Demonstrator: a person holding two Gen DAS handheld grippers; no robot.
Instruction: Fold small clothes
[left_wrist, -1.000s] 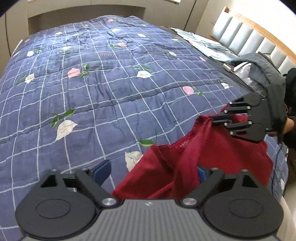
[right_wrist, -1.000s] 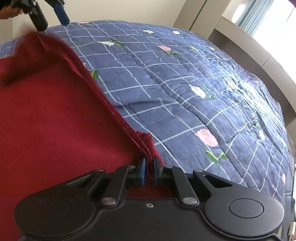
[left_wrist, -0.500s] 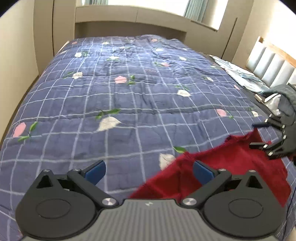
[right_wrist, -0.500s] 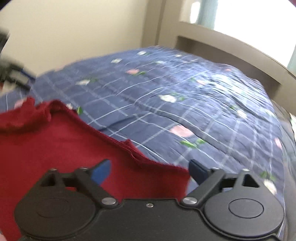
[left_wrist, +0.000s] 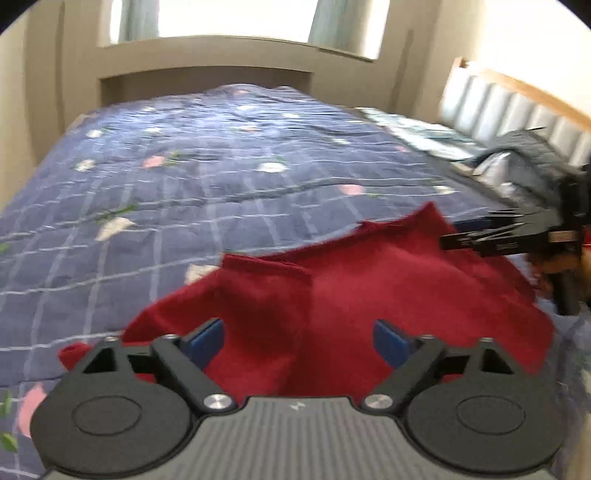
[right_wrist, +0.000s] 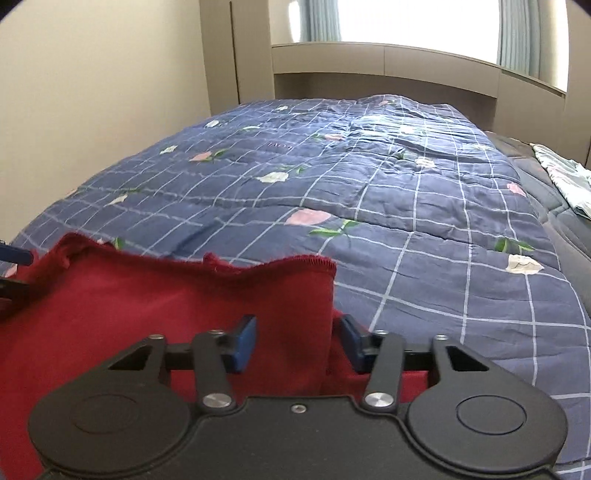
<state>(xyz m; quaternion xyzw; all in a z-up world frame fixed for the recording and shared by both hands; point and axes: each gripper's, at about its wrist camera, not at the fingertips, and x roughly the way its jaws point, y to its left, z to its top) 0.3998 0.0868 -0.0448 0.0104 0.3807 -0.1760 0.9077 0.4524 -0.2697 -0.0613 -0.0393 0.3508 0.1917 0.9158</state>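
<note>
A dark red garment (left_wrist: 369, 280) lies spread on the blue quilt (left_wrist: 221, 177) near the bed's front edge. My left gripper (left_wrist: 297, 345) hovers low over its near part. Its jaws are closing, with red cloth between the blue pads (left_wrist: 205, 343) and gaps on both sides. My right gripper (right_wrist: 297, 343) straddles the garment's (right_wrist: 147, 306) right hemmed corner. Those jaws are closing too, and the fold of cloth between them is not pinched. In the left wrist view the right gripper (left_wrist: 480, 236) shows side-on over the garment's far right edge.
The checked floral quilt (right_wrist: 369, 192) covers the bed. Dark clothes (left_wrist: 524, 151) and a light patterned cloth (left_wrist: 417, 129) lie by the padded headboard (left_wrist: 498, 99) on the right. A beige wall (right_wrist: 92, 92) runs along the left, with a window ledge (right_wrist: 406, 59) beyond.
The right gripper let go of the red hem, opened wide, and now stands narrower around the corner. The left gripper moved over the garment, which dropped flat onto the quilt.
</note>
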